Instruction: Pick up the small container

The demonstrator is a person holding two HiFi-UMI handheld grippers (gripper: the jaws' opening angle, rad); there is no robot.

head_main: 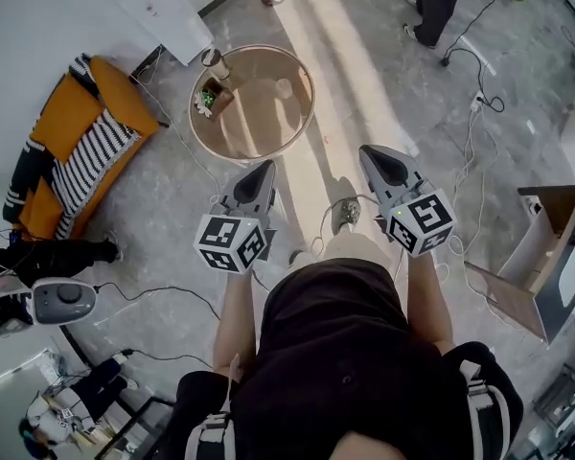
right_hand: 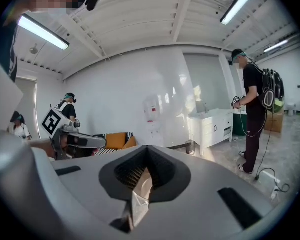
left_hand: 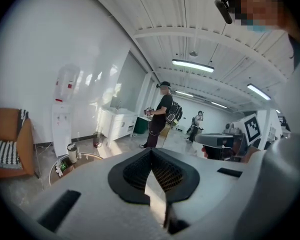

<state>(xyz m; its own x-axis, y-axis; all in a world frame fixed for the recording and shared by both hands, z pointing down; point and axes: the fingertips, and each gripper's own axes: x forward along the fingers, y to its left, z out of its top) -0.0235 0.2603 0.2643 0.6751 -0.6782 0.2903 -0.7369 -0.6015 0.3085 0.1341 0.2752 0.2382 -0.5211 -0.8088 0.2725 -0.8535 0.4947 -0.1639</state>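
Grey marbled floor (head_main: 163,209) fills my view, with a round table (head_main: 259,127) ahead of both grippers. The small container (head_main: 284,88) stands on it, to the right of a plant box (head_main: 211,97). My left gripper (head_main: 264,167) and right gripper (head_main: 368,151) hover short of the table, each with its jaws pressed together on nothing.

Desk (head_main: 259,127): smooth, glossy wood-look top. Floor (head_main: 172,209): polished grey stone look. Sofa (head_main: 125,99): orange cloth. Left hand-held gripper (head_main: 262,169) and right hand-held gripper (head_main: 372,151): matt grey plastic shells, black grid-textured pads (left_hand: 137,172).
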